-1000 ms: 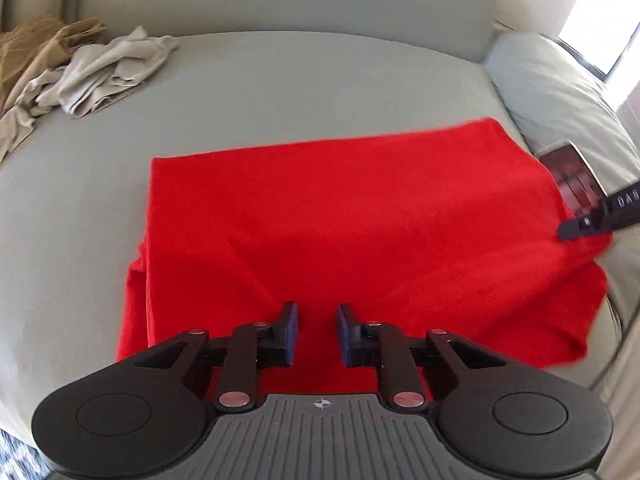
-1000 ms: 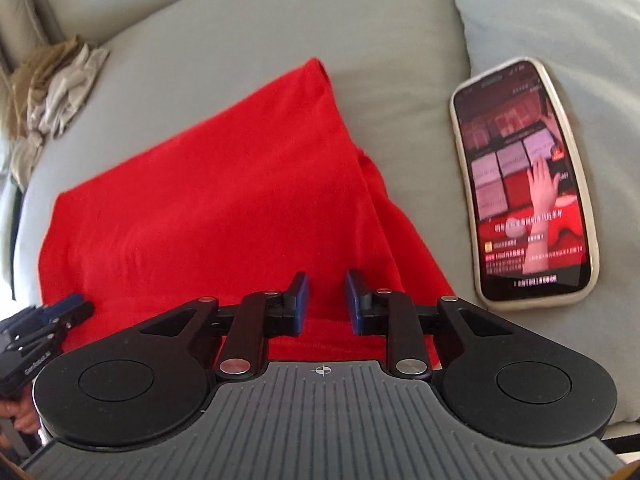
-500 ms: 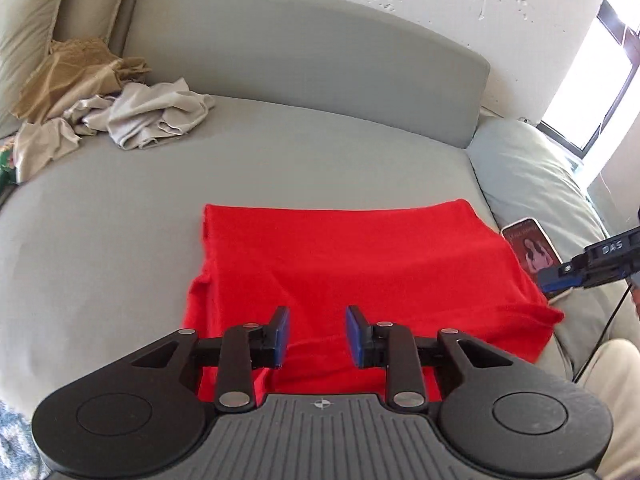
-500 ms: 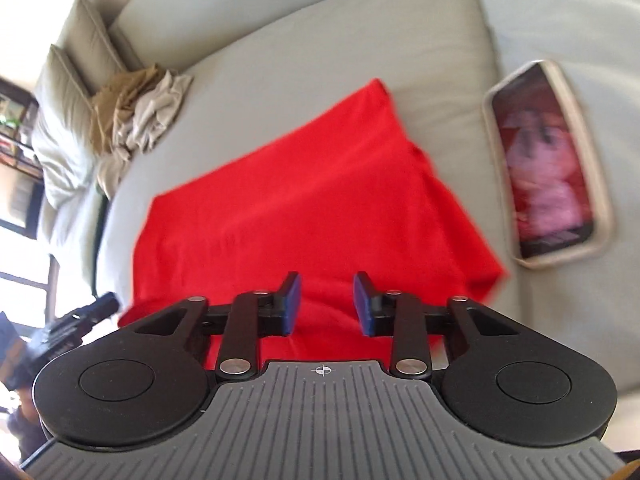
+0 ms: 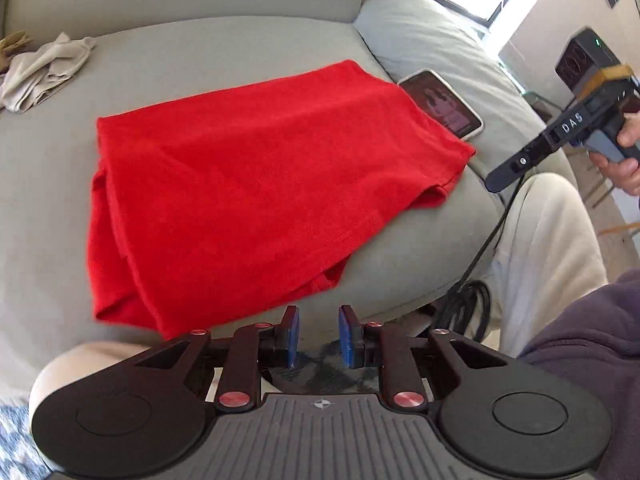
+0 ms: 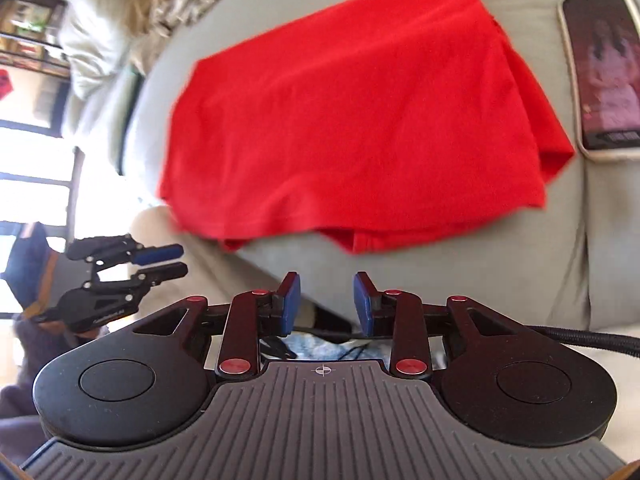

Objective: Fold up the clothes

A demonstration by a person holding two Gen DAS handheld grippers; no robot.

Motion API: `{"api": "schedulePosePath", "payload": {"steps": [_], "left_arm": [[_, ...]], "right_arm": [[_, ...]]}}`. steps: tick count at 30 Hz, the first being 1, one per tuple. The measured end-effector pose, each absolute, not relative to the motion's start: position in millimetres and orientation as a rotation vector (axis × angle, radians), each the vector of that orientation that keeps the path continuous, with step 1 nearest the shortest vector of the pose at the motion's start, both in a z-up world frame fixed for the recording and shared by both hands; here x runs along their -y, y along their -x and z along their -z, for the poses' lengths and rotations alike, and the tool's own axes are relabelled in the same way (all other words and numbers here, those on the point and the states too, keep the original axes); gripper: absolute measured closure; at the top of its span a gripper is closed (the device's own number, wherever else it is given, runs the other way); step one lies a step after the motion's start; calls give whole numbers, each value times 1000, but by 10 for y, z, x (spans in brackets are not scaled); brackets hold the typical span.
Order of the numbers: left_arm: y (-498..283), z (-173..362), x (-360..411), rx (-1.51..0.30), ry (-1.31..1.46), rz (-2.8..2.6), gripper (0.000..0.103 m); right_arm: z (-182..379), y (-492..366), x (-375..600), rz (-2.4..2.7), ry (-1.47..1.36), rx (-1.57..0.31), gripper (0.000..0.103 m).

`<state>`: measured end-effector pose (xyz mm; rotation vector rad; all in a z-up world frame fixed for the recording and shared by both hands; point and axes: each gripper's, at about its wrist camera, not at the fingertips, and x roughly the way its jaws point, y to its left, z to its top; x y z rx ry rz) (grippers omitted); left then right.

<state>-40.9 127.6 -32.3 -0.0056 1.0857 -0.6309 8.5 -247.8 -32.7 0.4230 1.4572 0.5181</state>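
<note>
Left wrist view: left claw (image 5: pixel 319 336) open, jaws apart, nothing between them, hanging off the sofa's front edge above a patterned rug. Red garment (image 5: pixel 260 184) lies folded flat on the grey sofa seat (image 5: pixel 224 52), layers showing at its near and left edges. Phone (image 5: pixel 440 102) with lit screen just beside the garment's far right corner. Crumpled beige clothes (image 5: pixel 40 68) well apart at far left. Right claw (image 5: pixel 520 162) seen side-on at right, held in a hand (image 5: pixel 624 152), clear of the cloth.

Right wrist view: right claw (image 6: pixel 327 304) open, empty, off the seat edge. Red garment (image 6: pixel 360 120) ahead on the sofa, phone (image 6: pixel 604 72) at its right. Left claw (image 6: pixel 160 262) at lower left, fingers parted, empty.
</note>
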Motion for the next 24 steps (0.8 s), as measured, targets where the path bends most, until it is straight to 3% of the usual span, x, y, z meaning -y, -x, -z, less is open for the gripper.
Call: {"api": "schedulePosePath", "payload": {"steps": [4, 9, 14, 20, 22, 24], "left_arm": [[326, 283, -1406, -978, 167, 490, 82], [-39, 497, -994, -954, 211, 359, 78], [5, 755, -570, -1037, 114, 400, 78], [363, 579, -609, -1032, 14, 476, 74], [338, 534, -701, -990, 54, 445, 73], [288, 508, -753, -952, 92, 414, 73]], "right_arm": [[257, -9, 2682, -480, -541, -1339, 65], [438, -234, 2563, -297, -557, -1162, 64], [949, -312, 2333, -234, -643, -1264, 67], [708, 178, 2318, -305, -501, -1319, 67], [580, 290, 2455, -267, -490, -1231, 67], [530, 322, 2636, -208, -558, -1115, 56]]}}
